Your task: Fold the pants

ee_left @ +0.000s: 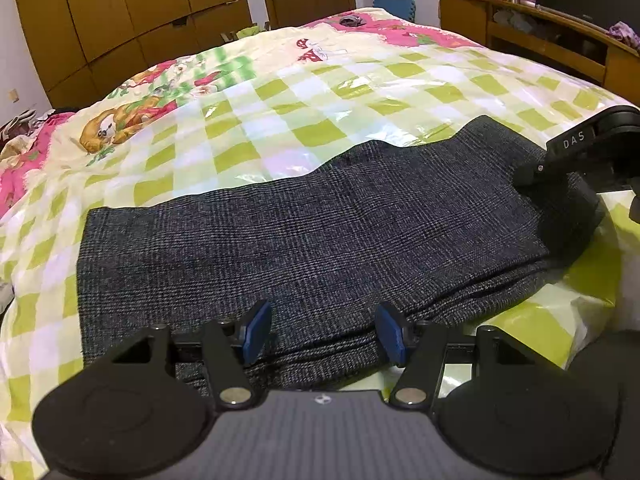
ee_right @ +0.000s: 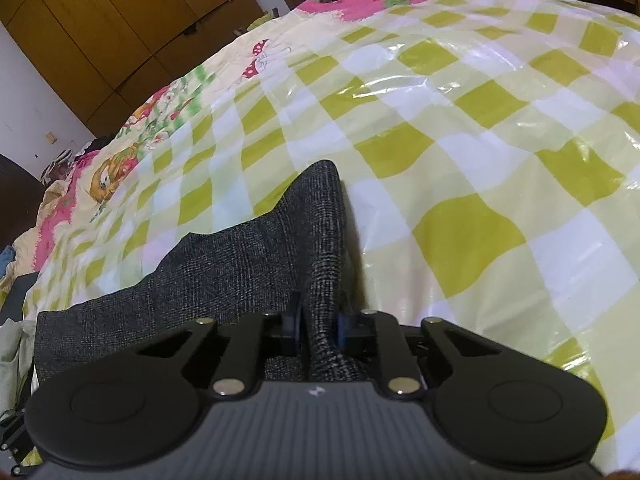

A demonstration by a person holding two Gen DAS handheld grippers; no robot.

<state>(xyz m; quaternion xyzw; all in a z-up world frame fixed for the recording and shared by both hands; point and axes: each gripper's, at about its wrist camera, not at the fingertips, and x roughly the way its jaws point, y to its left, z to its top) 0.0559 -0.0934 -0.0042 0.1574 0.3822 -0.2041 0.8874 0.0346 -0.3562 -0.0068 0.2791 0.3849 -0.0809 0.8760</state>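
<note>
Between right tongs [ee_right: 318, 326], pinched pants [ee_right: 224, 256]

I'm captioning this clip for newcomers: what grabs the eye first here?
The dark grey checked pants lie folded along the near edge of the bed, over a glossy green-and-white checked bedcover. At their right end, the right hand-held gripper pinches a raised fold of fabric, while the left hand-held gripper stands open above the near edge.
</note>
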